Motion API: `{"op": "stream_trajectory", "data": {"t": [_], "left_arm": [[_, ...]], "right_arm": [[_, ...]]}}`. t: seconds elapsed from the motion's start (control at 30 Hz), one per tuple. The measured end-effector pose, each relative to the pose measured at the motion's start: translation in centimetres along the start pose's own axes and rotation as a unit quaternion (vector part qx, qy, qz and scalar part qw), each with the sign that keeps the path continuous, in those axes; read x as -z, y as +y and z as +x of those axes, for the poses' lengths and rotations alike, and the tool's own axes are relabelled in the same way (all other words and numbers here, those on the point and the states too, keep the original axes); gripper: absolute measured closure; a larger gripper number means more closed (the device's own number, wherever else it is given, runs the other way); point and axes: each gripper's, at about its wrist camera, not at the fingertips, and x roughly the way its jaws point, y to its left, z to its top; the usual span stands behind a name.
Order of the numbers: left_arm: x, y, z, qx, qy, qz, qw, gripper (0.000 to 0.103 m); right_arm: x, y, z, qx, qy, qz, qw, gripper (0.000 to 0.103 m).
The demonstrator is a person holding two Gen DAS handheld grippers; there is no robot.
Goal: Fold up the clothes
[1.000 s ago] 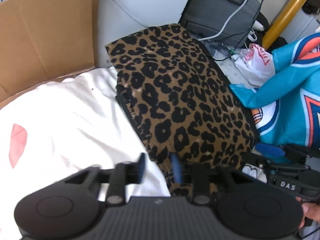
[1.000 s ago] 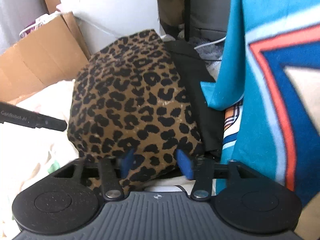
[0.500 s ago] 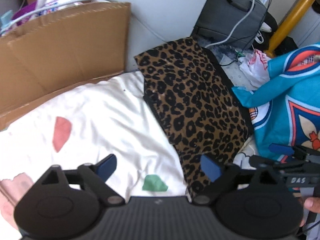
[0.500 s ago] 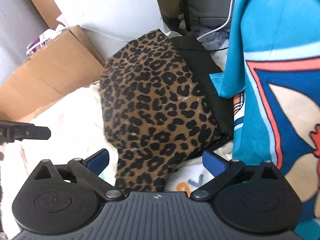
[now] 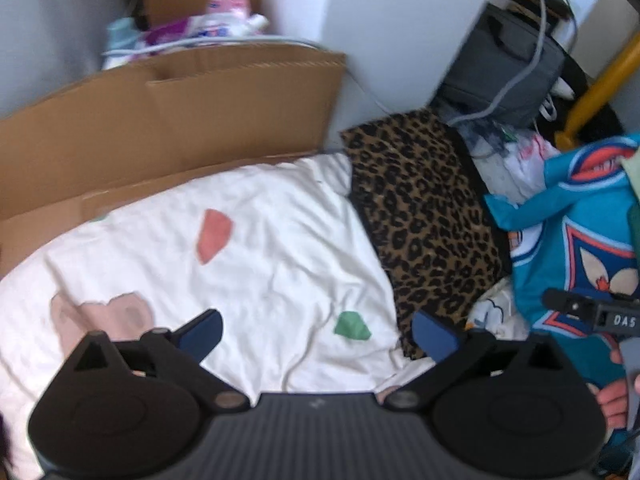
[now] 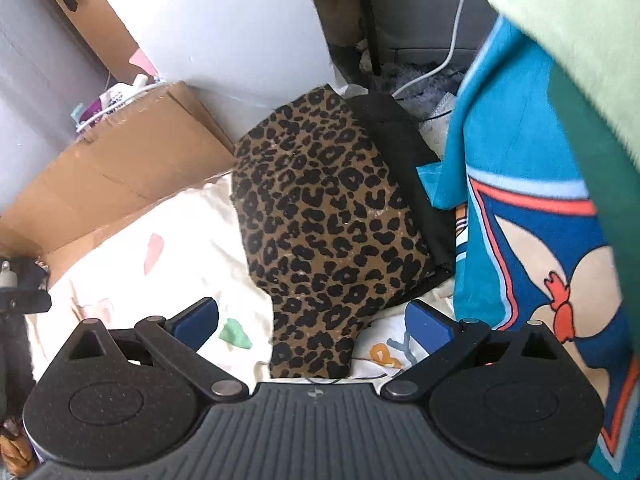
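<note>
Apparently folded already, a leopard-print garment (image 5: 424,220) lay as a long, narrow strip on a white sheet (image 5: 248,248) with pastel patches, probably set there to keep it flat and out of the way. Its far end reached toward the white wall; its near end lay just in front of both grippers. Along its right edge ran a black piece of cloth (image 6: 404,168), and beyond that a bright teal fabric with a cartoon print (image 6: 520,208) rose in a heap, likely clothes waiting their turn. Flattened brown cardboard (image 5: 160,120) stood behind the sheet on the left.

The left gripper (image 5: 316,330) hovered above the sheet, its blue pads spreading to their widest, with nothing between them and nothing touched. The right gripper (image 6: 312,320) also stood spread to its widest and empty, the near end of the leopard-print garment visible below the gap but not gripped. Both tools pointed steeply down.
</note>
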Motion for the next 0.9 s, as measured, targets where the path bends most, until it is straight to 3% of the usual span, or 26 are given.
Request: {"op": "stream_trajectory", "data": {"t": [0.37, 0.9], "left_arm": [[1.4, 3.5, -7.9, -0.027, -0.017, -0.046, 0.9984, 0.001], [5.5, 6.6, -17.6, -0.041, -0.039, -0.083, 0.9950, 0.000]], "right_arm": [[-1.7, 4.3, -5.6, -0.012, 0.055, -0.005, 0.998, 0.001], [-0.7, 9.9, -14.2, -0.035, 0.045, -0.012, 0.998, 0.001]]}}
